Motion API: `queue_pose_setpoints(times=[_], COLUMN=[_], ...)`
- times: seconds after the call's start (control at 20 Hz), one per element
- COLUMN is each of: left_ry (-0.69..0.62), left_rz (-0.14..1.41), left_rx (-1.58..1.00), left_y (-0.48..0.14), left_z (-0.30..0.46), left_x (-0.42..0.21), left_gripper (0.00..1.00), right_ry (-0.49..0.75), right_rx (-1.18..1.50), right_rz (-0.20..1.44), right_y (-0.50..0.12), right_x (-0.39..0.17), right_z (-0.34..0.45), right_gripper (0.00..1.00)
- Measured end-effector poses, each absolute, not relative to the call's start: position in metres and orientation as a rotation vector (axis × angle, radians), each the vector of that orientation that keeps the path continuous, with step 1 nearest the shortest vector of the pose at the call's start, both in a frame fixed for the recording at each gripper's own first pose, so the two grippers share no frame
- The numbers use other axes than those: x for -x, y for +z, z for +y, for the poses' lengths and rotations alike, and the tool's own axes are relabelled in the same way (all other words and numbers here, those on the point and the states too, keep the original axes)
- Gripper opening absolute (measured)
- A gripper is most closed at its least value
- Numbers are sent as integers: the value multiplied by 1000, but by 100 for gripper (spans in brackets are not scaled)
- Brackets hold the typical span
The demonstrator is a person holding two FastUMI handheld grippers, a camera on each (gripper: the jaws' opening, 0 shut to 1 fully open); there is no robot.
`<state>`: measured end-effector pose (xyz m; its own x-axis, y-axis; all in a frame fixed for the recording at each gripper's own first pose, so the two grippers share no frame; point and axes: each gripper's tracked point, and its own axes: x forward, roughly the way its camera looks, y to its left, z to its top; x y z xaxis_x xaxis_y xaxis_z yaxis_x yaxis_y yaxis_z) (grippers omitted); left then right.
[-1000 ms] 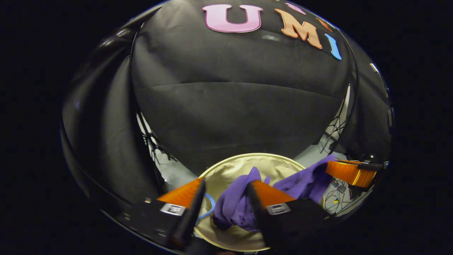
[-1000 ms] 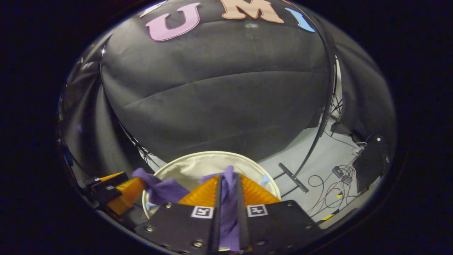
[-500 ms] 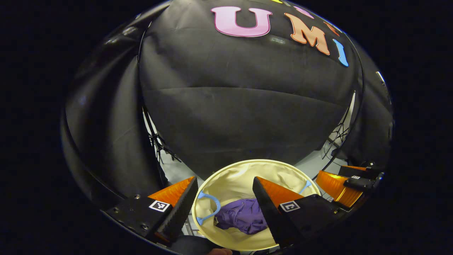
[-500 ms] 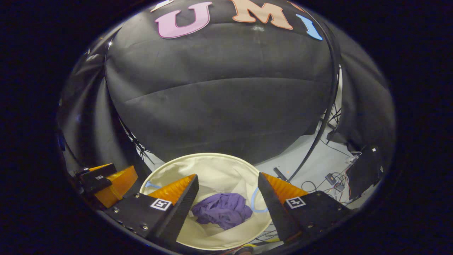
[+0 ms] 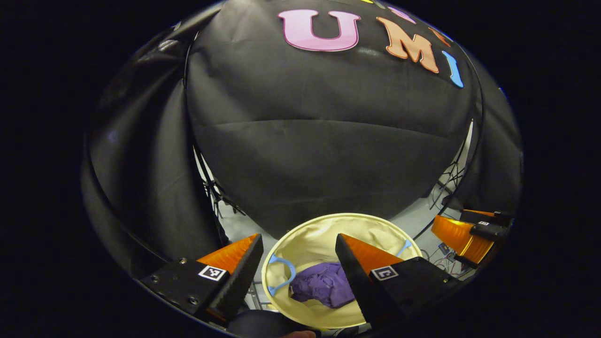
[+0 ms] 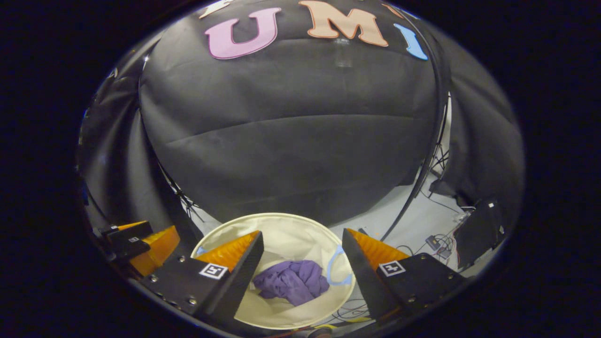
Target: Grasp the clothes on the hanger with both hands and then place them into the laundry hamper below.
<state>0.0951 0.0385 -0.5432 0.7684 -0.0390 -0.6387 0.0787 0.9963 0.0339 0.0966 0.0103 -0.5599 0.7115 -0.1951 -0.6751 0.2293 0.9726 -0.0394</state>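
A purple garment [image 5: 323,289] [image 6: 292,281] lies crumpled at the bottom of the round cream laundry hamper [image 5: 324,225] [image 6: 277,223], which has light blue handles. My left gripper [image 5: 299,244] hangs open above the hamper with nothing between its fingers. My right gripper [image 6: 302,239] is open too, above the same hamper and apart from the cloth. In the left gripper view the right gripper [image 5: 462,232] shows at the far right edge. In the right gripper view the left gripper [image 6: 143,244] shows at the far left edge.
The hamper stands on a pale grey floor [image 6: 418,220] against the black cloth wall. Cables and small devices [image 6: 439,241] lie on the floor to the right. A dark box [image 6: 479,227] stands at the right, and a thin black frame pole [image 6: 429,164] runs down there.
One second ago both grippers held the purple garment over the hamper. Both have opened, the garment has dropped to the hamper's bottom, and the grippers have lifted slightly.
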Motion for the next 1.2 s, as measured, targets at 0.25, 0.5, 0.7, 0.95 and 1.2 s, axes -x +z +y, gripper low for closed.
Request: queue_pose_setpoints(times=[0.25, 0.5, 0.7, 0.95, 1.2], left_ry=[-89, -88, -100, -110, -101], left_rz=[633, 572, 485, 366, 287], left_rx=[-64, -65, -32, -12, 8], left_y=[-498, -443, -377, -289, -220], left_z=[29, 29, 30, 33, 40], left_x=[-102, -114, -117, -106, -95], left_gripper=[96, 96, 96, 96, 96], right_ry=[-217, -180, -131, -105, -60], right_rx=[-52, -63, -36, -31, -12], right_rz=[702, 636, 553, 448, 330], right_y=[-515, -455, -390, -305, -226], right_x=[-110, -120, -122, -115, -108], right_z=[17, 33, 51, 66, 84], right_gripper=[100, 97, 100, 100, 100])
